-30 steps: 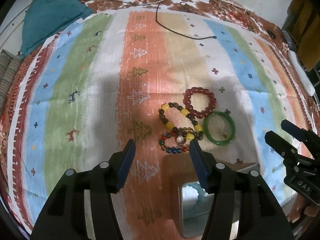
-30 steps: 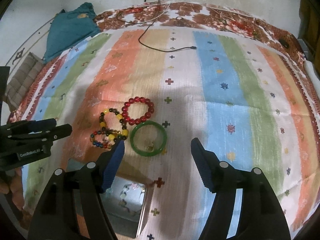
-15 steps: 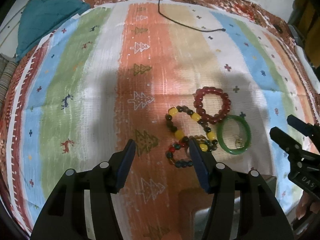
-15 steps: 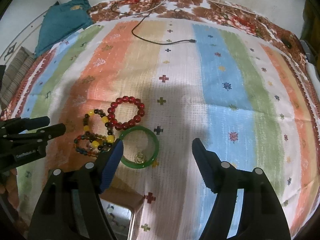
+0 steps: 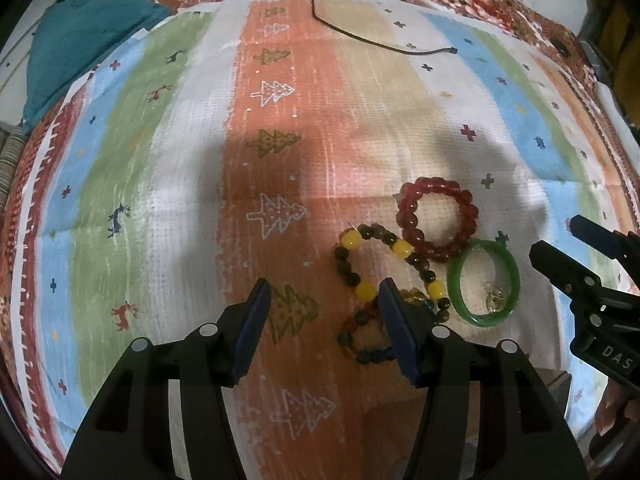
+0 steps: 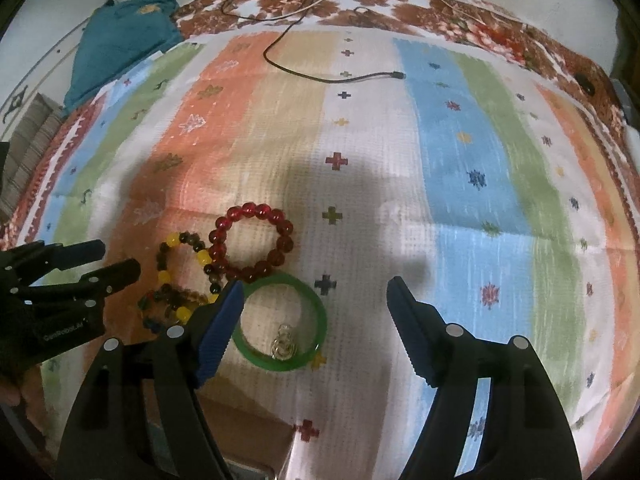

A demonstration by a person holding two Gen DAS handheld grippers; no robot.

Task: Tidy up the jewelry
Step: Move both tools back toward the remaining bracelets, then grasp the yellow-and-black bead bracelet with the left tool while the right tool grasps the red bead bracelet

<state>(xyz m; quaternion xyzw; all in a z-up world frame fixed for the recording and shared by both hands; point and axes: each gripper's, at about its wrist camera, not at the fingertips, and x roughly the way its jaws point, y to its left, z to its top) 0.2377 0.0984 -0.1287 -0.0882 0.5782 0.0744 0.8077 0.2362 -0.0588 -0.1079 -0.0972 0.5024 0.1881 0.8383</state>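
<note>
Several bracelets lie close together on the striped cloth [image 5: 360, 128]: a red bead bracelet [image 5: 409, 232] [image 6: 248, 212], a yellow-and-dark bead bracelet [image 5: 352, 242] [image 6: 172, 240], a mixed-colour bead bracelet [image 5: 360, 318] [image 6: 160, 296] and a green bangle [image 5: 456, 286] [image 6: 322, 316] with a small gold charm [image 5: 494, 300] [image 6: 284, 346] inside it. My left gripper [image 5: 326, 312] [image 6: 118, 258] hangs open just left of them, its right finger covering part of the mixed-colour bracelet. My right gripper [image 6: 316, 292] [image 5: 556, 238] is opening above the bangle, not touching it.
A brown box [image 6: 248, 426] sits at the near edge under the grippers. A black cable [image 5: 360, 38] runs across the far part of the cloth. A teal cloth [image 5: 84, 36] lies at the far left. A flowered sheet [image 6: 440, 8] borders the back.
Both grippers have sunk and moved forward toward the bracelets, which look larger now. The box has slid almost out at the bottom. The right jaws stand slightly wider.
</note>
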